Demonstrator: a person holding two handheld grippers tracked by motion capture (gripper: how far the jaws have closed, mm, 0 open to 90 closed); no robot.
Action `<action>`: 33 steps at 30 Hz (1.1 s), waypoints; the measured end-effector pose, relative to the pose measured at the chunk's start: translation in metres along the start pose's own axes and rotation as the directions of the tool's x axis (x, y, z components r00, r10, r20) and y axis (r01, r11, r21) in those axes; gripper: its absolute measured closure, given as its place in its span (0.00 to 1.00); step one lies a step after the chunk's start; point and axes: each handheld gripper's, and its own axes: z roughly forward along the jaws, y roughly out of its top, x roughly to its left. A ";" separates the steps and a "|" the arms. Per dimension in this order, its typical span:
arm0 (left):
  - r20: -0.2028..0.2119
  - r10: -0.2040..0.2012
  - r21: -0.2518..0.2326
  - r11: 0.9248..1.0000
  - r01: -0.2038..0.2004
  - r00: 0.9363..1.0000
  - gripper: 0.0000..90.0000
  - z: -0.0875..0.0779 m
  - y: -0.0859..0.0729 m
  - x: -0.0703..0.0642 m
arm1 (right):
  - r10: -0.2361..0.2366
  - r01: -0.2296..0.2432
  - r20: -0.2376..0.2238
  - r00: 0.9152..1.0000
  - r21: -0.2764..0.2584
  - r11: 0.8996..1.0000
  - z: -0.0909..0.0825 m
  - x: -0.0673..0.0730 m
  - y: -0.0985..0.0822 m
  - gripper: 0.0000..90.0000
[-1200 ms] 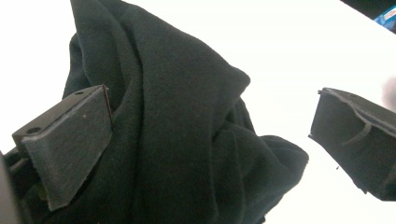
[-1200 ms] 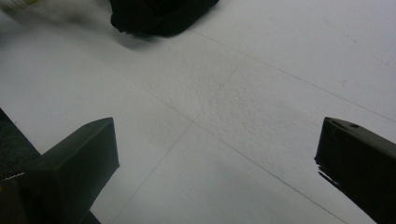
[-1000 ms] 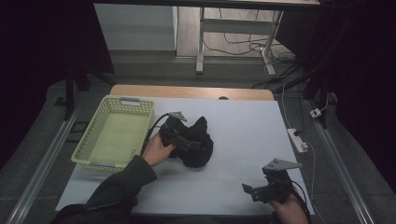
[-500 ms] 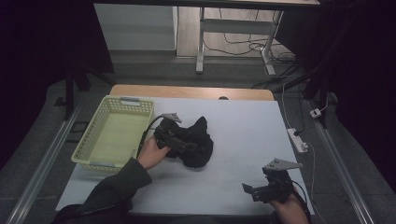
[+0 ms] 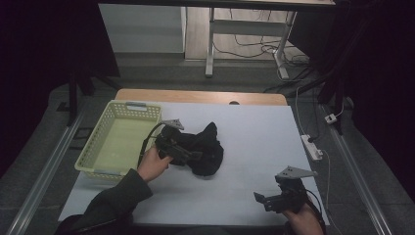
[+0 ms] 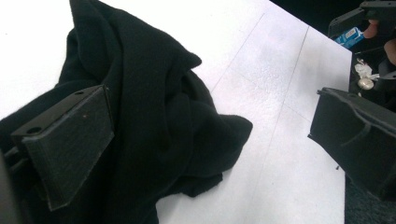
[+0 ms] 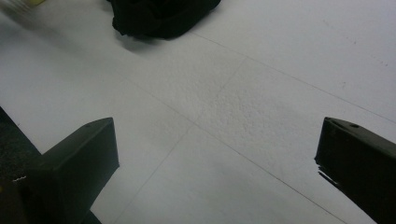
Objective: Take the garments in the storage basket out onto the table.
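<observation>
A crumpled black cloth [image 5: 208,154] lies in the middle of the white table [image 5: 259,132]. My left gripper [image 5: 187,149] reaches over the cloth's left part, held by a hand [image 5: 152,165] coming from the lower left. In the left gripper view this gripper [image 6: 210,102] is open, one jaw resting over the black cloth [image 6: 159,107] and the other out above bare table. My right gripper [image 5: 264,199] sits near the front right edge, open, apart from the cloth. The right gripper view has my right gripper [image 7: 215,126] with bare table between its jaws and the cloth [image 7: 159,16] farther off.
A pale yellow-green basket [image 5: 100,164] stands at the table's left, close beside the left hand. A white power strip [image 5: 311,147] lies along the right edge. Beyond the table are a desk frame [image 5: 210,44] and loose cables on the floor.
My left gripper and hand have slid a little to the left and toward the person over the cloth. The right gripper has stayed put.
</observation>
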 end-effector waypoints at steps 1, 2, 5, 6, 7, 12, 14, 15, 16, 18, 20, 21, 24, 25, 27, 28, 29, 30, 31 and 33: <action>0.001 -0.003 -0.002 1.000 0.003 1.000 0.00 -0.001 -0.001 0.000 | 0.000 0.000 0.000 1.000 -0.001 1.000 0.000 0.000 0.000 0.00; 0.003 -0.005 -0.004 1.000 0.005 1.000 0.00 -0.003 -0.003 -0.001 | 0.000 0.000 0.000 1.000 -0.001 1.000 0.000 0.000 0.000 0.00; 0.011 -0.013 -0.008 1.000 0.013 1.000 0.00 -0.008 -0.007 -0.003 | -0.001 0.001 0.001 1.000 -0.001 1.000 0.000 0.000 0.000 0.00; 0.011 -0.014 -0.009 1.000 0.015 1.000 0.00 -0.009 -0.008 -0.003 | -0.002 0.002 0.001 1.000 0.001 1.000 0.000 0.000 0.000 0.00; 0.012 -0.012 -0.009 1.000 0.012 1.000 0.00 -0.010 -0.009 -0.004 | -0.002 0.002 0.001 1.000 0.000 1.000 0.000 0.000 0.000 0.00; 0.016 -0.014 -0.017 1.000 0.015 1.000 0.00 -0.016 -0.013 -0.008 | -0.005 0.005 0.003 1.000 0.003 1.000 0.000 0.001 0.000 0.00; 0.018 -0.016 -0.019 1.000 0.016 1.000 0.00 -0.018 -0.015 -0.010 | -0.004 0.004 0.003 1.000 0.001 1.000 0.000 0.001 0.000 0.00; 0.018 -0.018 -0.020 1.000 0.018 1.000 0.00 -0.020 -0.016 -0.011 | -0.004 0.004 0.002 1.000 0.000 1.000 0.000 0.001 0.000 0.00; 0.017 -0.019 -0.023 1.000 0.019 1.000 0.00 -0.021 -0.017 -0.011 | -0.004 0.004 0.002 1.000 0.000 1.000 0.000 0.001 0.000 0.00; 0.023 -0.024 -0.029 0.999 0.024 0.999 0.00 -0.025 -0.019 -0.013 | -0.004 0.004 0.002 1.000 0.000 1.000 0.000 0.001 0.000 0.00; 0.021 -0.027 -0.038 0.999 0.028 0.999 0.00 -0.029 -0.022 -0.014 | -0.004 0.004 0.001 1.000 0.000 1.000 0.000 0.001 0.000 0.00; 0.021 -0.029 -0.042 0.999 0.030 0.999 0.00 -0.031 -0.024 -0.015 | -0.004 0.004 0.001 1.000 0.000 1.000 0.000 0.001 0.000 0.00; 0.023 -0.038 -0.053 0.998 0.039 0.999 0.00 -0.038 -0.029 -0.016 | -0.004 0.004 0.003 1.000 0.001 1.000 0.000 0.001 0.000 0.00; 0.023 -0.041 -0.055 0.998 0.043 0.999 0.00 -0.039 -0.031 -0.016 | -0.005 0.005 0.004 1.000 0.001 1.000 0.001 0.001 0.000 0.00; 0.022 -0.047 -0.056 0.997 0.048 0.999 0.00 -0.043 -0.035 -0.016 | -0.006 0.006 0.003 1.000 0.003 1.000 0.000 0.001 0.000 0.00; 0.021 -0.051 -0.056 0.997 0.052 0.998 0.00 -0.045 -0.037 -0.016 | -0.006 0.006 0.003 1.000 0.003 1.000 0.001 0.001 0.000 0.00; 0.020 -0.053 -0.058 0.997 0.054 0.998 0.00 -0.047 -0.039 -0.016 | -0.006 0.006 0.003 1.000 0.003 1.000 0.001 0.001 0.000 0.00; 0.019 -0.057 -0.060 0.997 0.058 0.998 0.00 -0.049 -0.042 -0.017 | -0.007 0.007 0.003 1.000 0.003 1.000 0.001 0.001 0.000 0.00; 0.017 -0.059 -0.060 0.996 0.060 0.998 0.00 -0.051 -0.044 -0.017 | -0.008 0.008 0.004 1.000 0.003 1.000 0.001 0.001 0.000 0.00; 0.012 -0.067 -0.066 0.995 0.068 0.998 0.00 -0.055 -0.049 -0.018 | -0.008 0.008 0.004 1.000 0.003 1.000 0.001 0.001 0.000 0.00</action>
